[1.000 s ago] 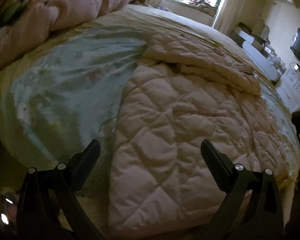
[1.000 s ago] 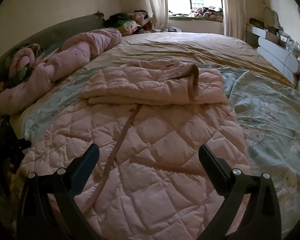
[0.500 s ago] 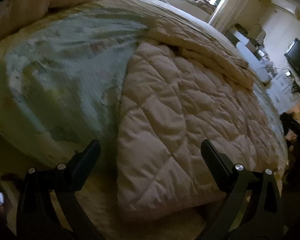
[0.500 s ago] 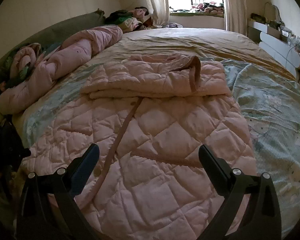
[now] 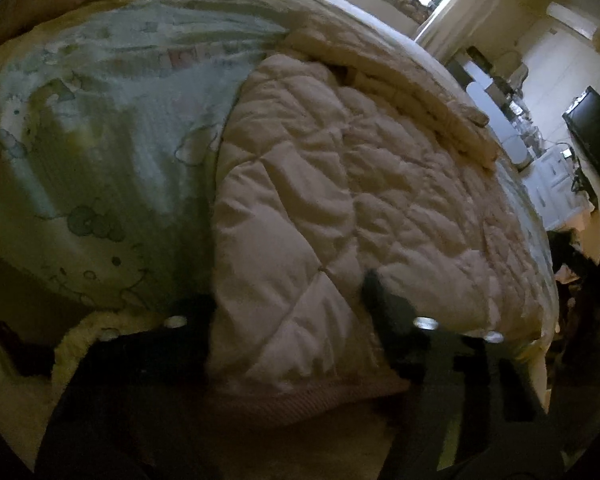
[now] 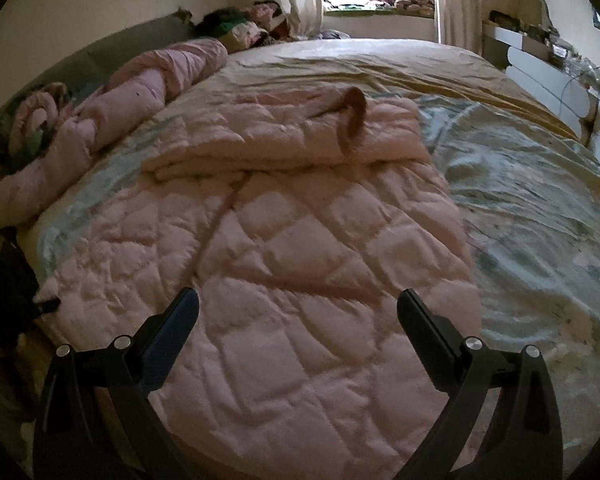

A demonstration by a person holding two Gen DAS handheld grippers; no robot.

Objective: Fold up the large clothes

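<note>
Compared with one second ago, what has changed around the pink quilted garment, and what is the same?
The left gripper came down onto the near hem corner of the pink quilted garment; its jaws, wide before, are closing with that corner between them. The right gripper drifted slightly closer over the hem, its jaws open and empty as before. The garment's folded-over top and the bed sheet stayed unchanged.

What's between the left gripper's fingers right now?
In the left wrist view, the near corner of the pink quilted coat sits between the left gripper fingers; its jaws are closing on that hem corner.
</note>
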